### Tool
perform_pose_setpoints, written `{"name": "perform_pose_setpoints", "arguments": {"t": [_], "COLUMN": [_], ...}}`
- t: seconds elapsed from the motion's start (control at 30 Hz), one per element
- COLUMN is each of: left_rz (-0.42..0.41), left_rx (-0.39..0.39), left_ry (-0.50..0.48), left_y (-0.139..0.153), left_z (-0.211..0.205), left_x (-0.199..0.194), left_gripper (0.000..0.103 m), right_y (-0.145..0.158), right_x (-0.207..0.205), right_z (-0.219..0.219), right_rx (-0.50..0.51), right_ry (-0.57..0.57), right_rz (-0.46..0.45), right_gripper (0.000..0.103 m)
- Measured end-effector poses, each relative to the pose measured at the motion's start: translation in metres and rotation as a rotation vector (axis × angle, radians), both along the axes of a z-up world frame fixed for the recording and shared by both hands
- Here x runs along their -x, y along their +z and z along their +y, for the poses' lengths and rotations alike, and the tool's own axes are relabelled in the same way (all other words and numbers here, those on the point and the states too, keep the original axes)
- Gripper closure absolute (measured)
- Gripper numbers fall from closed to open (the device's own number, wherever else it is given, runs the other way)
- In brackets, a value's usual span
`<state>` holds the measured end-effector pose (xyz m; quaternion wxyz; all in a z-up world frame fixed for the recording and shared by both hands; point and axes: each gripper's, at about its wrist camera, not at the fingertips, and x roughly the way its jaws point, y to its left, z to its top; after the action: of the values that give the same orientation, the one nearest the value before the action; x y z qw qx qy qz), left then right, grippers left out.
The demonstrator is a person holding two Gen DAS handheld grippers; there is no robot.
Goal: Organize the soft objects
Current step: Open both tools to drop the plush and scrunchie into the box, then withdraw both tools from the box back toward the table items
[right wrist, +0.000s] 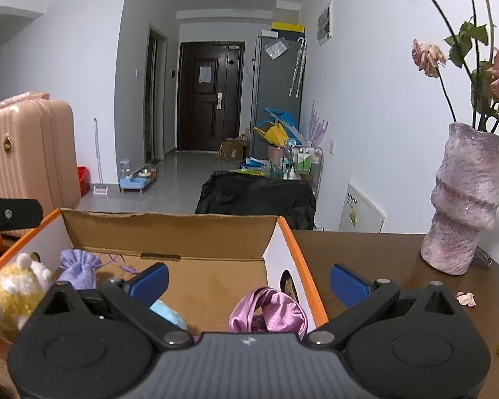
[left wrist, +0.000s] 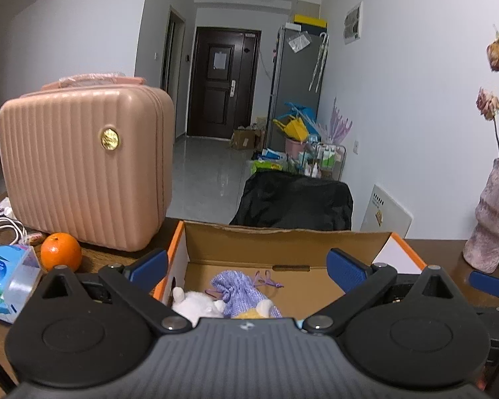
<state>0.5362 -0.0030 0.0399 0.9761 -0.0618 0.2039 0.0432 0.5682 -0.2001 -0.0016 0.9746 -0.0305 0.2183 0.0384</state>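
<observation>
Matt brown cardboard box [right wrist: 169,229] is holding a glossy satin scrunchie [right wrist: 269,312] and woven cloth pouch [left wrist: 239,291]; the dark wooden counter [right wrist: 376,252] is gleaming smoothly.

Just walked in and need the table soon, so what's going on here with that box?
A person holding two grippers is sorting soft things into the open cardboard box. Both the left gripper and the right gripper hover over it with jaws wide open, holding nothing. Inside lie a lilac drawstring pouch, a white plush toy, a yellow-and-white plush, a light blue item and a pink satin scrunchie.
</observation>
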Motion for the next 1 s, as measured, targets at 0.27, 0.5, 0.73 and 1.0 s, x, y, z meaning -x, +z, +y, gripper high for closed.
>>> {"name": "perform_pose_setpoints", "arguments": {"t": [0.27, 0.5, 0.73, 1.0], "left_rz": [-0.045, -0.06, -0.07, -0.081], "left_rx": [-0.017, -0.038, -0.053, -0.039], "left_ry": [0.004, 0.014, 0.011, -0.025], "left_y": [0.008, 0.007, 0.002, -0.004], "left_z": [0.001, 0.006, 0.015, 0.024], "left_x": [0.033, 0.064, 0.096, 0.132], "left_gripper": [0.0, 0.0, 0.0, 0.0], "right_y": [0.004, 0.005, 0.002, -0.006], "right_x": [0.03, 0.059, 0.09, 0.127], "right_z": [-0.002, -0.007, -0.009, -0.01], "right_rx": [-0.009, -0.02, -0.011, 0.002], "right_ry": [0.009, 0.015, 0.025, 0.053], "right_rz": [-0.065, -0.102, -0.123, -0.129], "right_gripper": [0.0, 0.0, 0.0, 0.0]}}
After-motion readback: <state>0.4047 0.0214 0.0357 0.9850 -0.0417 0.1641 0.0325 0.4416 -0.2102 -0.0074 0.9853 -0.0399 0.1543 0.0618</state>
